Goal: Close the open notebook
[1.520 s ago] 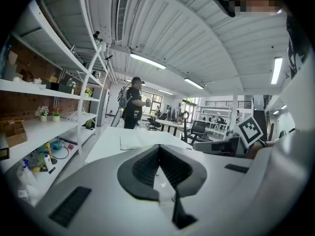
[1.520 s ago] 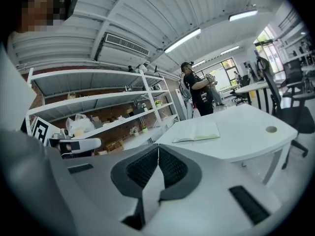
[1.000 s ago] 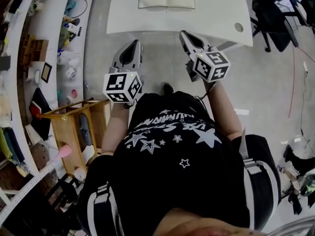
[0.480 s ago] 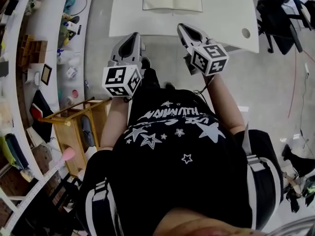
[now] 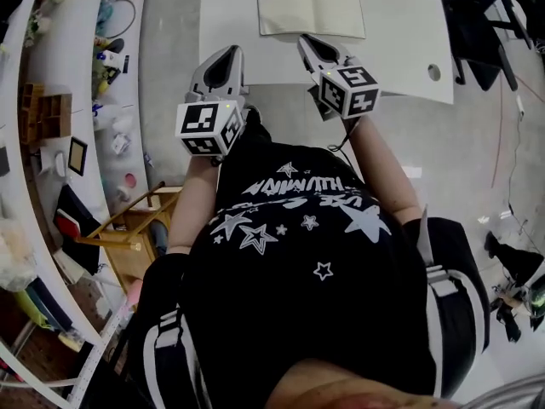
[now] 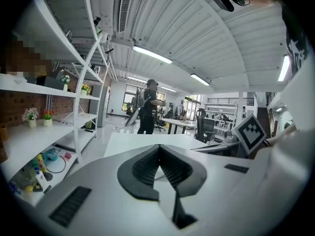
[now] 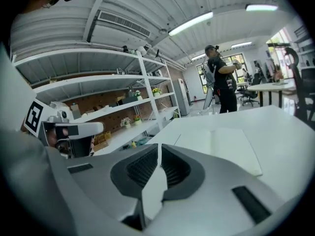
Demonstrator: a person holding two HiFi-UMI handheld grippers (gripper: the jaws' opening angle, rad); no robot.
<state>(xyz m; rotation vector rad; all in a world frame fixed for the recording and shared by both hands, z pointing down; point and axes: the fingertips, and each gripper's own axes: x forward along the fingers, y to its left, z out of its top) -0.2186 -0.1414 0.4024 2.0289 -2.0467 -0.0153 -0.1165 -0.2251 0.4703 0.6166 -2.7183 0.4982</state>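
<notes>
Farther forward now at table (image 5: 400,32) edge, left tongs (image 5: 230,52) and right tongs (image 5: 306,40), both pinched together, empty, notebook (image 5: 311,4) just beyond

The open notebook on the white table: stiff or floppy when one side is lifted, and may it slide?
The notebook lies flat and thin, so one lifted side will probably bend. It looks light and the table looks smooth, so a push may slide it instead of closing it.
</notes>
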